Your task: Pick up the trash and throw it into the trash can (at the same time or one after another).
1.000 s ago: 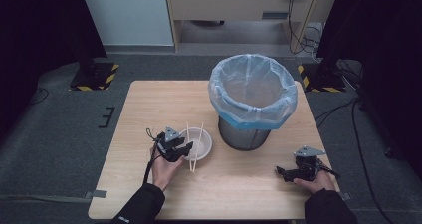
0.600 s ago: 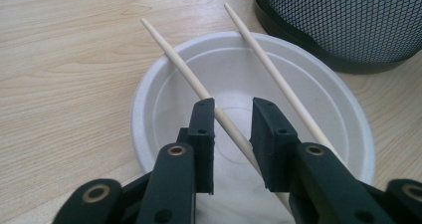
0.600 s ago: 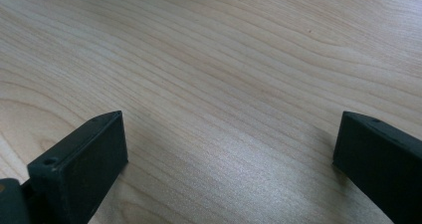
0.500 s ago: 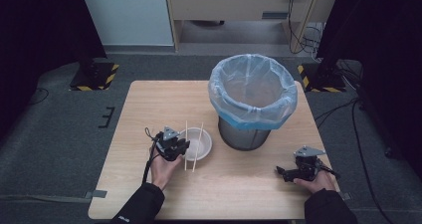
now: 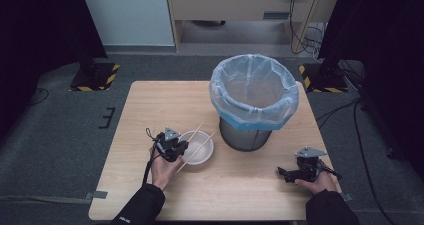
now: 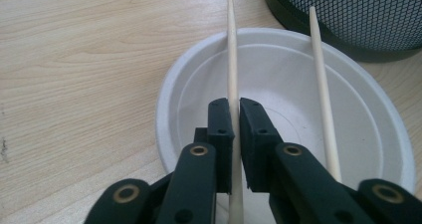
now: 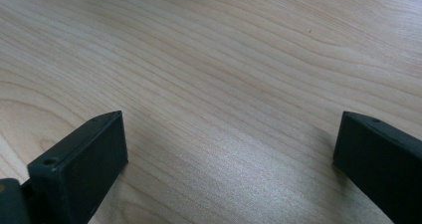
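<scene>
Two chopsticks are lying across the white bowl (image 6: 283,119); the left gripper (image 6: 235,115) has just been closing and is now clamping the left chopstick (image 6: 231,59), while the right gripper (image 7: 226,149) is resting wide open, holding nothing.

Landmark: bin (image 5: 253,105), standing at right-centre of the table (image 5: 150,105) and the one tall obstacle. Left of the bin: broad bare wood to the table edge, free passage. In front of the bin and just to its left: bowl (image 5: 198,147), close beside the bin base, narrow gap between them. Two chopsticks (image 6: 232,74) lie across the bowl, one reaching toward the bin base. In front-right of the bin: bare wood, free passage.
</scene>
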### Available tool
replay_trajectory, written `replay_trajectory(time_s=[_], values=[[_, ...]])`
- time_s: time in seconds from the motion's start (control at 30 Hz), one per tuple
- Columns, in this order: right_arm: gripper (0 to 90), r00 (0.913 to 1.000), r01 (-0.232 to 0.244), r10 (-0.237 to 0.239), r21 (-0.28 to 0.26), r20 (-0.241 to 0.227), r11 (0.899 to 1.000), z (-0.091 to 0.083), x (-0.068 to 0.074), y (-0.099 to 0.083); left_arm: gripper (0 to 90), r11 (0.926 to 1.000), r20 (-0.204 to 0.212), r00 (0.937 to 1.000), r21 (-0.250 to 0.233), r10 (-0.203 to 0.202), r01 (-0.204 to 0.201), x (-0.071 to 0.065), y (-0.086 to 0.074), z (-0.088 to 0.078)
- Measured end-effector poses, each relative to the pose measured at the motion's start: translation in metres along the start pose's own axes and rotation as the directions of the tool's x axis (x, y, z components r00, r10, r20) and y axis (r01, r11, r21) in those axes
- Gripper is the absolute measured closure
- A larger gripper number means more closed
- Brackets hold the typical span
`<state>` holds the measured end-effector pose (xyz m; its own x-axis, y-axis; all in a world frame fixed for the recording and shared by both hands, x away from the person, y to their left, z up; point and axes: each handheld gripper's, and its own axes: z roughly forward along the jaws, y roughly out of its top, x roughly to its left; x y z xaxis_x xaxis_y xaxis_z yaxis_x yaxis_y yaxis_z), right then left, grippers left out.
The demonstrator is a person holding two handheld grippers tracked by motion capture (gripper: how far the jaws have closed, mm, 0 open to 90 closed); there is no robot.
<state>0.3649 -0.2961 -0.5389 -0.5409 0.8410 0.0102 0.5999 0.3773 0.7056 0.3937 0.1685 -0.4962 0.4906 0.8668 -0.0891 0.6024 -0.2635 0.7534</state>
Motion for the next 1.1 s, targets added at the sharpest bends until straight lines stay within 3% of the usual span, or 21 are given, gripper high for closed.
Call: replay_trajectory(time_s=[0.3, 0.5, 0.67, 0.9, 1.1], values=[[0.8, 1.0000, 0.001, -0.001, 0.000, 0.000, 1.000, 0.000, 0.000, 0.000, 85.2, 1.0000, 0.009, 0.9999, 0.001, 0.006, -0.006, 0.000, 0.003, -0.003], [0.8, 1.0000, 0.000, 0.000, 0.000, 0.000, 1.000, 0.000, 0.000, 0.000, 85.2, 0.9975, 0.024, 0.9997, -0.071, -0.005, 0.007, 0.000, 0.012, -0.019], [0.8, 1.0000, 0.000, 0.000, 0.000, 0.000, 1.000, 0.000, 0.000, 0.000, 85.2, 0.9894, 0.038, 0.9992, -0.144, -0.012, 0.017, 0.003, 0.021, -0.040], [0.8, 1.0000, 0.000, 0.000, 0.000, 0.000, 1.000, 0.000, 0.000, 0.000, 85.1, 0.9633, 0.057, 0.9980, -0.265, -0.027, 0.042, 0.006, 0.032, -0.072], [0.8, 1.0000, 0.000, 0.000, 0.000, 0.000, 1.000, 0.000, 0.000, 0.000, 85.1, 0.9323, 0.064, 0.9975, -0.358, -0.031, 0.052, 0.008, 0.043, -0.098]])
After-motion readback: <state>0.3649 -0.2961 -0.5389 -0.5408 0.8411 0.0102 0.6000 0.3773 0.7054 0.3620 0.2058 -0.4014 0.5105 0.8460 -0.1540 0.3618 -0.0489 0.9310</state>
